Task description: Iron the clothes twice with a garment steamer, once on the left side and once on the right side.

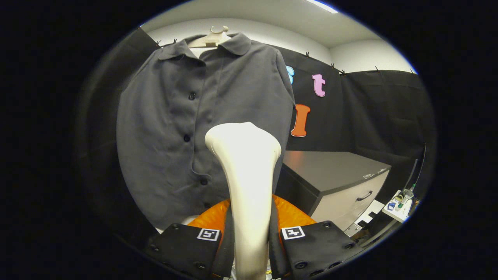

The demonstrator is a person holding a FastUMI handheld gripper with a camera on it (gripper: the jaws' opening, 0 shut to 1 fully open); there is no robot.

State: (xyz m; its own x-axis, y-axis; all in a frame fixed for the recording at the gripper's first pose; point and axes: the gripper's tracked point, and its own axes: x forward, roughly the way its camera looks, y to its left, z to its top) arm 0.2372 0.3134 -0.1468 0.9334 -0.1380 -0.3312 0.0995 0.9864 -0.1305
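Steamer handle fills the foreground as we look along our gripper (251,249), whose two fingers press on either side of the cream garment steamer (245,171), closed tight around its narrow neck. We see one steamer, rising upright from between the fingers and widening to a rounded head that sits in front of the lower middle of the shirt. Its lower end is cut off below the fingers, and an orange part (290,216) bulges behind it, mostly hidden; we cannot tell what that part is.

One dark grey shirt (183,116) hangs beyond the steamer on one pale hanger (212,39), whose hook is only partly in sight. We count four dark buttons (192,95) down the front placket; more may lie behind the steamer head, which covers part of the shirt's front panel. The hem is partly masked by the fingers and the orange part.

Beside the shirt stands one cabinet (338,179) with a dark top and a light drawer front bearing one handle; its lower drawers are hard to make out. Beyond its far corner sits a small white tray (398,204) of tiny items, too small for us to name or count.
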